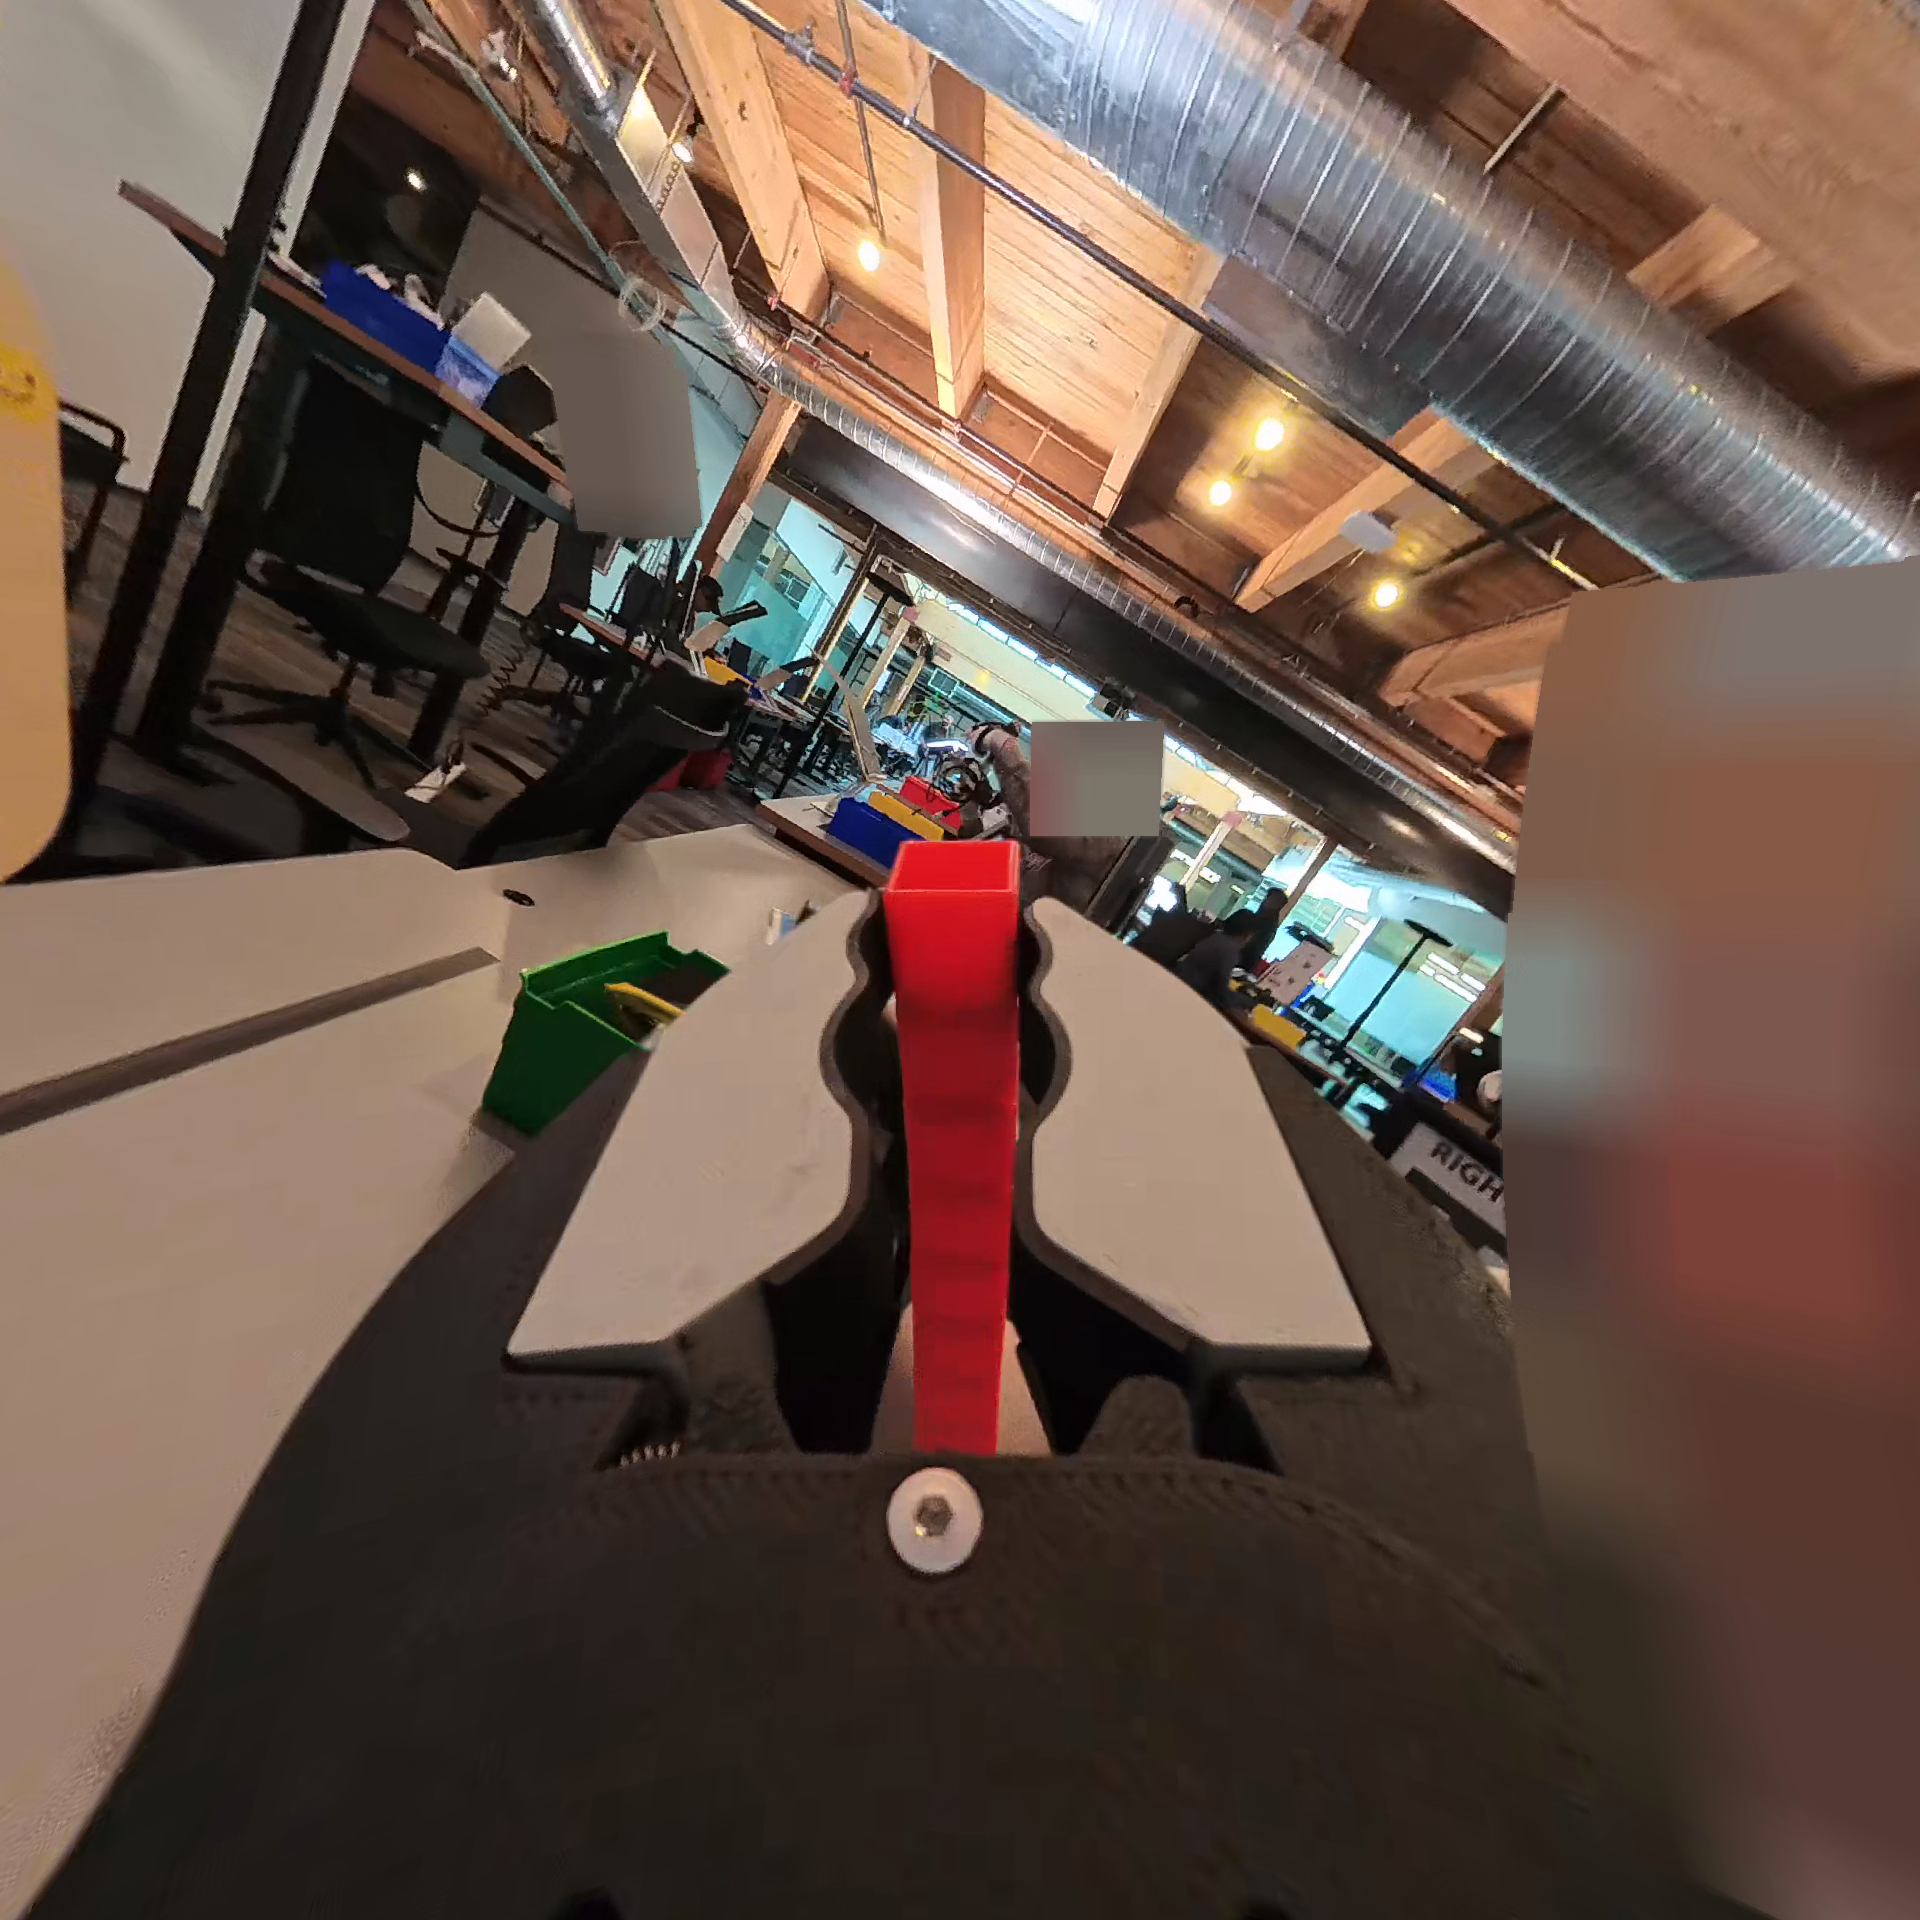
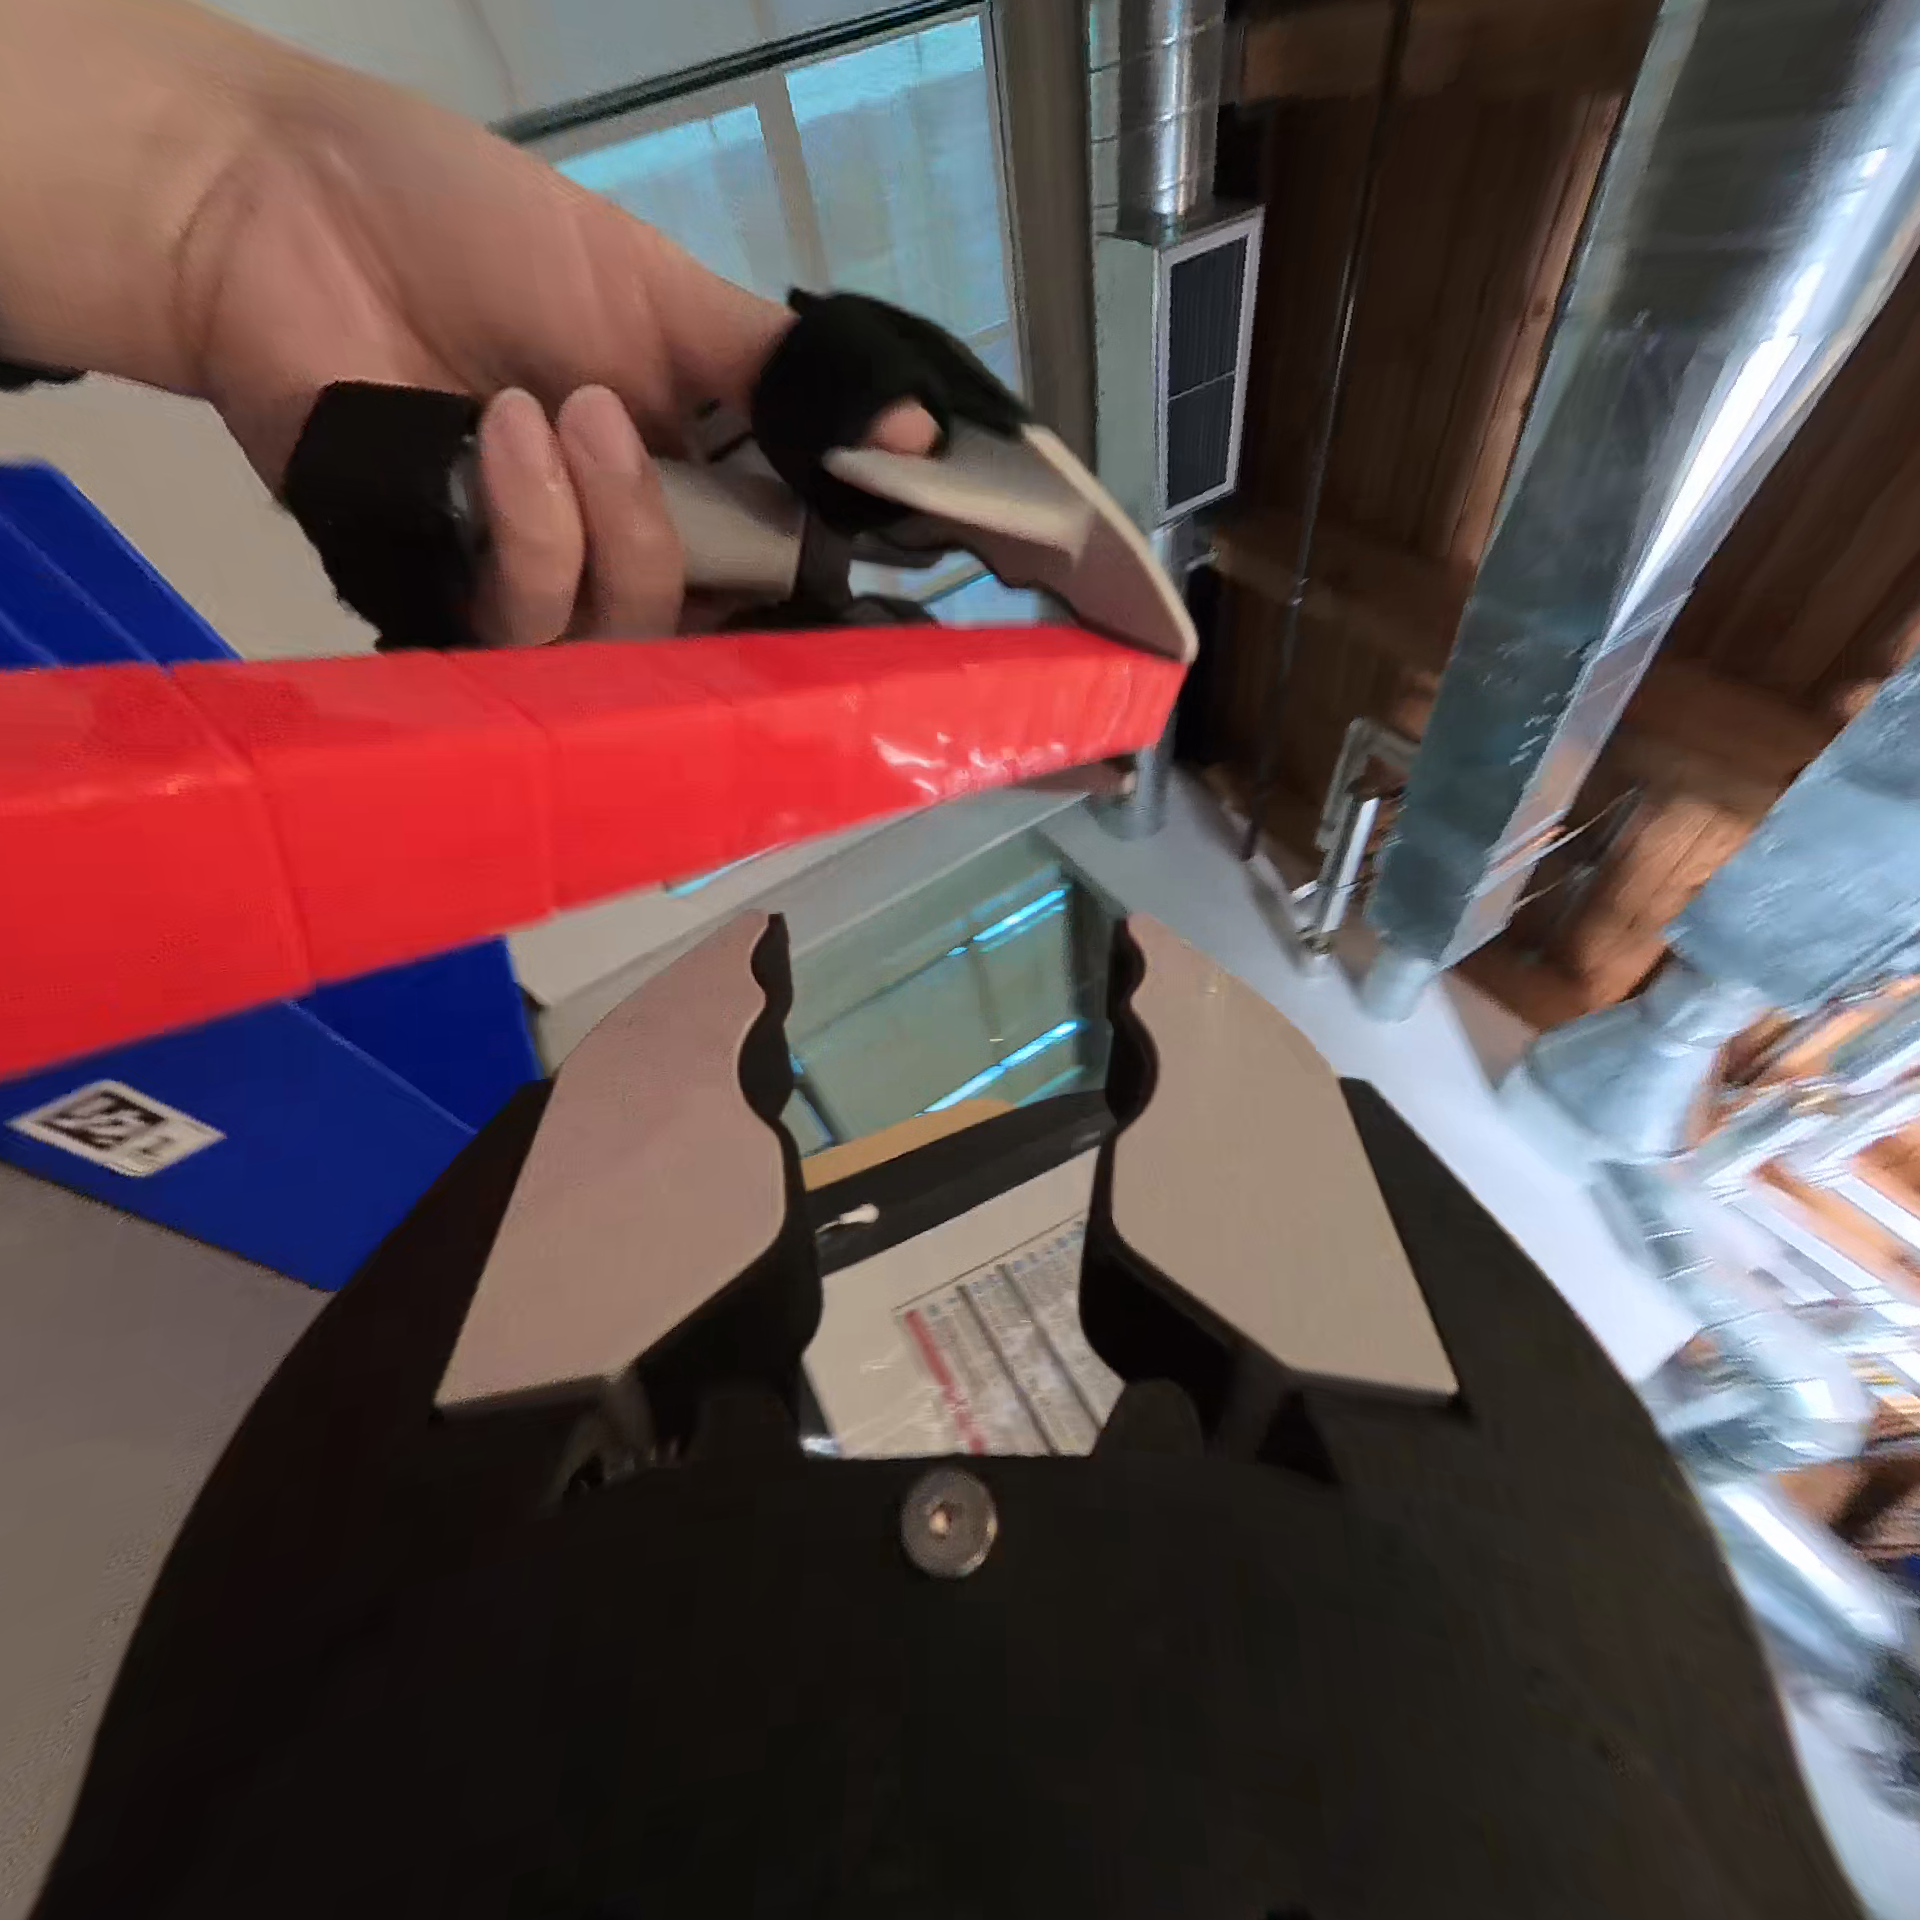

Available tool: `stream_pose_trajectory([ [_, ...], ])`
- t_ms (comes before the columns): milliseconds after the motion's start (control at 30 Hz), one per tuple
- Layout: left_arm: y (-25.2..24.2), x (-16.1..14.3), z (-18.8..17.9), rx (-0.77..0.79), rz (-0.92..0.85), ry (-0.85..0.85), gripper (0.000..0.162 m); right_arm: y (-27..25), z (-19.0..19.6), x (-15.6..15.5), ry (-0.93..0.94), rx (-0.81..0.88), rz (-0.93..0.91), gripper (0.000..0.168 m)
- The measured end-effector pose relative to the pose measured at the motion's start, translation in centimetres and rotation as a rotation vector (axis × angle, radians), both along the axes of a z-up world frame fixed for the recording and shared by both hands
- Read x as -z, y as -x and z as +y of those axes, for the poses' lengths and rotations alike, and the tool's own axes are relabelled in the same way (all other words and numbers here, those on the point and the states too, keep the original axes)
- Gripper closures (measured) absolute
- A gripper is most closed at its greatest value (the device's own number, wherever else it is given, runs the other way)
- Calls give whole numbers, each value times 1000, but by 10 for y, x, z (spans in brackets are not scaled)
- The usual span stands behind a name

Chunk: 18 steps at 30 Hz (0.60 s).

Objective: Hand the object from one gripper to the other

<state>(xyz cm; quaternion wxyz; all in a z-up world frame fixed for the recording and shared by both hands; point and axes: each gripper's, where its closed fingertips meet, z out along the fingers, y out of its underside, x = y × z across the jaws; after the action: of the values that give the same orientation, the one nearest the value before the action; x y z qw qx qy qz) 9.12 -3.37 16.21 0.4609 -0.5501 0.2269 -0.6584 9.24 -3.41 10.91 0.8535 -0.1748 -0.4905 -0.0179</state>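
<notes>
The left gripper [image 1: 953, 935] is clamped on the red bar [image 1: 954, 1091], which runs lengthwise between its fingers. The right gripper [image 2: 945, 997] is spread and empty, just below the red bar, not touching it. Risk: if the left gripper releases before the right closes, the bar drops; a grasp near the bar's end may let it pivot.

A wooden beam ceiling [image 1: 1049, 312] fills the upper frame of the left wrist view, crossed by a ribbed silver duct [image 1: 1455, 343] and dotted with round lamps [image 1: 1268, 433]. At left stand a desk [image 1: 416, 364] and a black office chair [image 1: 353, 623]. Glass partitions [image 1: 1382, 966] glow teal at right centre. In the right wrist view a window [image 2: 831, 208] sits top centre.
</notes>
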Motion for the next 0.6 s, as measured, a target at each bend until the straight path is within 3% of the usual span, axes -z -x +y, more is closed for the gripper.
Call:
stream_pose_trajectory([
  [200, -16, 24, 13, 85, 21, 135, 140, 6, -22, -6, -247, 108, 30, 106],
  [300, -15, 30, 20, 100, 3, 187, 140, 11, -22, -3, -267, 135, -14, 111],
  [333, -15, 31, 23, 102, -6, 199, 140, 13, -21, 1, -266, 139, -38, 119],
  [367, -15, 33, 24, 106, -14, 214, 140, 14, -19, 4, -255, 138, -59, 131],
  [467, -11, 34, 33, 81, -42, 243, 138, 11, -13, 2, -172, 118, -31, 133],
  [600, 7, 25, 46, -15, -99, 220, 124, -4, 1, -12, 34, 78, 61, 136],
])
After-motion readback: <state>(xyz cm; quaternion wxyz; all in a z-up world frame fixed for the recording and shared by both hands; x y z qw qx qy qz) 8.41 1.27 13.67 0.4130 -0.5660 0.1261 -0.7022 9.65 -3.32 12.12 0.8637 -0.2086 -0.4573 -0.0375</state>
